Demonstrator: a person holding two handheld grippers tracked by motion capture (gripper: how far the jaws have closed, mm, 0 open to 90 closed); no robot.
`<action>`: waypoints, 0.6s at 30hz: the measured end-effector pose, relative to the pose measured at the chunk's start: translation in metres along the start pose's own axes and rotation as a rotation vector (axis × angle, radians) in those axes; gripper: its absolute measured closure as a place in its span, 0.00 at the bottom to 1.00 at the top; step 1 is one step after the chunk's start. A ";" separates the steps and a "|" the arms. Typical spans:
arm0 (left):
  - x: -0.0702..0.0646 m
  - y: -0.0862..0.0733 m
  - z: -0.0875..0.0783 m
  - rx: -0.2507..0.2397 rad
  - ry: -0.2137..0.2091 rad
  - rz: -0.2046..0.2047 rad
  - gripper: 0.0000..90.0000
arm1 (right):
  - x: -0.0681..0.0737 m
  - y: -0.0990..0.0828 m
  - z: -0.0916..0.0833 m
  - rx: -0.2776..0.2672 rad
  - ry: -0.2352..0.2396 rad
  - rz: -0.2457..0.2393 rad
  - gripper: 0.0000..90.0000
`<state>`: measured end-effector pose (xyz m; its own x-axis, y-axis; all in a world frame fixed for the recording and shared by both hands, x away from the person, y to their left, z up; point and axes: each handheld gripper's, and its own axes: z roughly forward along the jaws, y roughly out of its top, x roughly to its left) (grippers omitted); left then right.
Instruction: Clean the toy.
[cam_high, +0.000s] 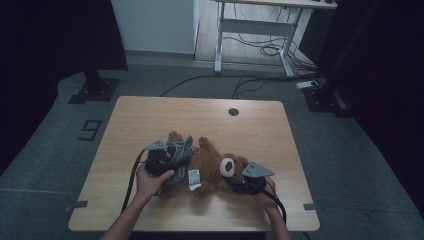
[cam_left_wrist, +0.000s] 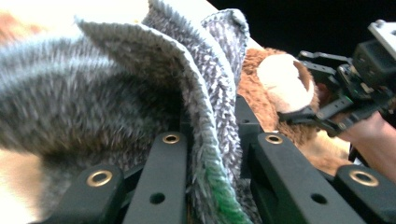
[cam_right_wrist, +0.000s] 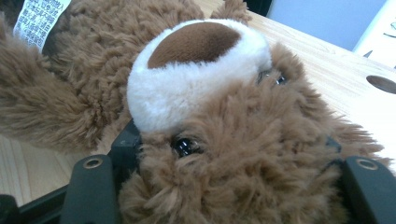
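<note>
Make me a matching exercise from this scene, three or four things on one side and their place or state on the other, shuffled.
Things:
1. brown plush teddy bear
2. grey knitted fabric garment
3. white sewn-in label
4. left gripper

Descriptions:
A. shut on the knit edge
B. printed tag on the bear's body
C. lying on the wooden table, head between the right gripper fingers
D. pinched, with a green hem

Pairs: 1-C, 2-D, 3-B, 4-A
</note>
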<state>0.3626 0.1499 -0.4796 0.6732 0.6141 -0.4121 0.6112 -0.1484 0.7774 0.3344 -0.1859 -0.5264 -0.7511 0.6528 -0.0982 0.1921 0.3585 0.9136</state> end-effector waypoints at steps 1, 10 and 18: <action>0.000 -0.003 0.003 0.005 0.015 0.001 0.89 | 0.000 0.000 0.000 0.001 0.000 0.004 0.38; 0.015 -0.019 -0.001 0.052 0.160 -0.002 0.89 | 0.001 0.000 0.001 0.002 0.001 0.004 0.38; 0.038 -0.024 -0.008 0.055 0.216 -0.055 0.89 | 0.000 0.000 0.001 0.000 0.006 0.008 0.38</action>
<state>0.3702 0.1828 -0.5101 0.5368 0.7733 -0.3374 0.6708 -0.1486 0.7266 0.3353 -0.1854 -0.5271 -0.7535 0.6515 -0.0882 0.1982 0.3531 0.9143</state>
